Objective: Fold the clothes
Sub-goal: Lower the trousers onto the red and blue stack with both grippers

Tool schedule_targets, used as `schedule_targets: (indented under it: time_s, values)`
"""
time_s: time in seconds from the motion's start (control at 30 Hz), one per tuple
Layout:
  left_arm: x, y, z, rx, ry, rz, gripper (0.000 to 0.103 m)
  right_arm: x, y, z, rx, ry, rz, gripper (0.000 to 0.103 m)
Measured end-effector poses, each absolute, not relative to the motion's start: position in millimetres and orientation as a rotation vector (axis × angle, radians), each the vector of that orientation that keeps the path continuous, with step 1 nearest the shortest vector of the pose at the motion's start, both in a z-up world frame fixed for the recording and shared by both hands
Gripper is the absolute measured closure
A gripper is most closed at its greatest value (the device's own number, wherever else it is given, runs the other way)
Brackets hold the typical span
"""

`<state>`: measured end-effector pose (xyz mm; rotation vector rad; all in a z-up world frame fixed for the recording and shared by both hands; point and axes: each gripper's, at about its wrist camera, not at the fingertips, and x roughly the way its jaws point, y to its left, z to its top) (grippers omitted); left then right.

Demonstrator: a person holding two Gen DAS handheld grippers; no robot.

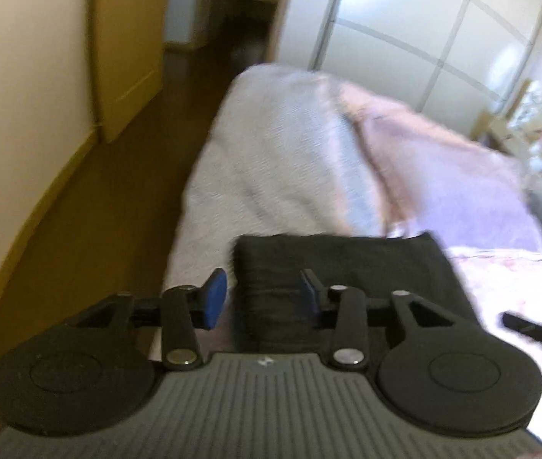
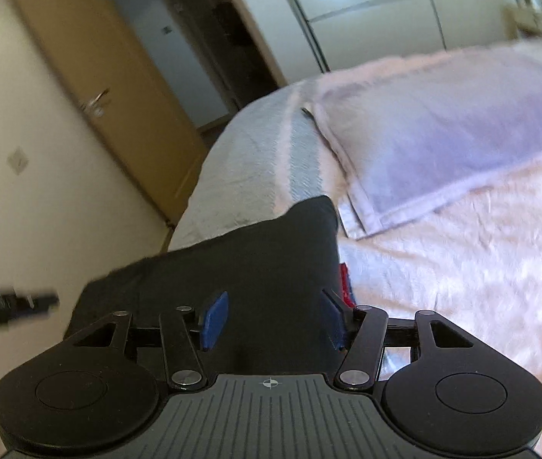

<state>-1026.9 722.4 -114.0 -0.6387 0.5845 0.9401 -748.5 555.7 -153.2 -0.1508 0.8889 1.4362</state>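
Observation:
A folded black garment point(image 1: 347, 264) lies on the bed near its left edge; it also shows in the right wrist view point(image 2: 255, 260). My left gripper point(image 1: 263, 298) is open above the garment's left end, blue pads apart, holding nothing. My right gripper point(image 2: 274, 319) is open above the garment's right end, also empty. A small red item point(image 2: 344, 279) peeks out at the garment's right edge. Part of the right gripper shows at the right of the left wrist view point(image 1: 534, 331), and part of the left gripper at the left of the right wrist view point(image 2: 7, 306).
The bed point(image 1: 271, 160) has a white textured cover and a pink blanket point(image 2: 462, 267), with a lilac pillow point(image 2: 443, 134) behind. A brown floor point(image 1: 91, 229) runs along the bed's left side. A wooden door point(image 2: 98, 88) and white wardrobe doors point(image 1: 423, 30) stand beyond.

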Motion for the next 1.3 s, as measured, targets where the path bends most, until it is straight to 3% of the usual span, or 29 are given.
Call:
schedule_targets:
  time_s: [0.2,0.33,0.67,1.1,1.3]
  values:
    - [-1001.8,688.3,-167.9,-0.568,0.740,0.866,0.087,-785.0,552.2,-174.2,-0.288,0.829,1.473,0.047]
    - [-1010.5,678.0,-195.0,-0.571,0.718,0.916,0.086,-808.5,545.1,-210.2,-0.435,0.772,1.501,0.047]
    - [-1026.4,665.3,-234.6,-0.587,0.656,0.976,0.086,-823.5,553.4,-240.0,-0.524,0.692,1.519,0.047]
    - [-1040.0,656.0,-194.6,-0.635,0.581,0.979,0.087,-825.5,552.4,-209.7,-0.416,0.753,1.551,0.047]
    - [-1038.0,652.5,-222.6,-0.632,0.653,0.995,0.085,-843.7,555.5,-227.7,-0.532,0.732,1.552,0.047]
